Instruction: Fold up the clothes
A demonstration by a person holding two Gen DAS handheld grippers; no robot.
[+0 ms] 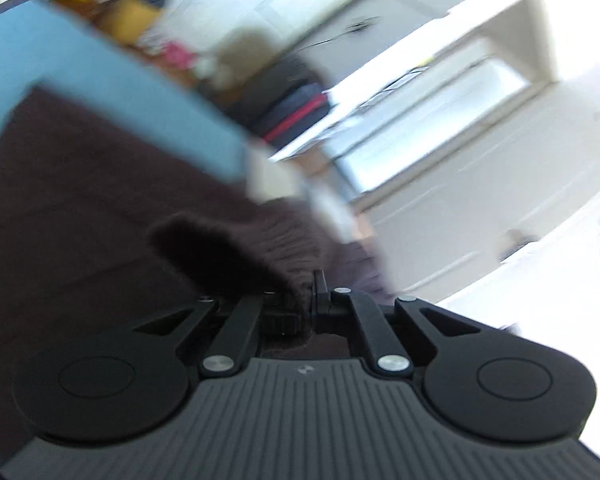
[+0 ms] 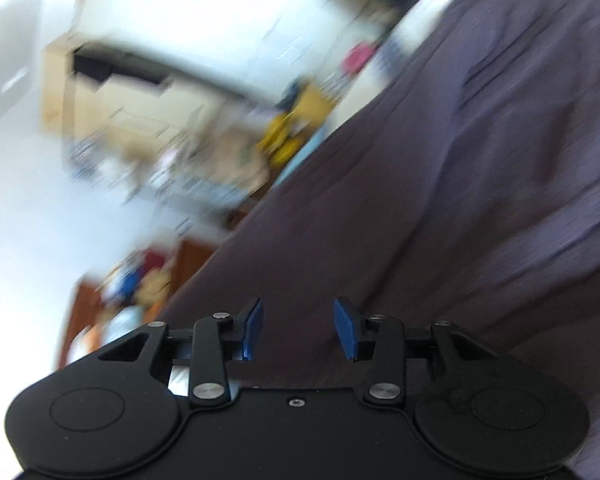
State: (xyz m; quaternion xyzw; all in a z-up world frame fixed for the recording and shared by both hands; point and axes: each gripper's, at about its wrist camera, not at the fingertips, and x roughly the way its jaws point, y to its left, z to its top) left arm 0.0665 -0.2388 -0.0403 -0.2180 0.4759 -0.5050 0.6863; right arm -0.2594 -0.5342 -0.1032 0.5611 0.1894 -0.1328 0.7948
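A dark maroon-brown garment (image 1: 80, 200) lies spread on a light blue surface (image 1: 112, 80). My left gripper (image 1: 300, 300) is shut on a ribbed hem of this garment (image 1: 236, 248), which bunches up over the fingers. In the right wrist view the same dark garment (image 2: 440, 200) fills the right half in soft folds. My right gripper (image 2: 299, 328) is open, its blue pads (image 2: 346, 330) apart, just above the cloth with nothing between them. Both views are motion-blurred.
Cluttered shelves with yellow and pink items (image 1: 112, 8) stand behind the blue surface. A bright window and white walls (image 1: 440, 112) lie to the right. In the right wrist view, boxes and a shelf unit (image 2: 140, 120) and a brown cabinet (image 2: 92, 320) sit at the left.
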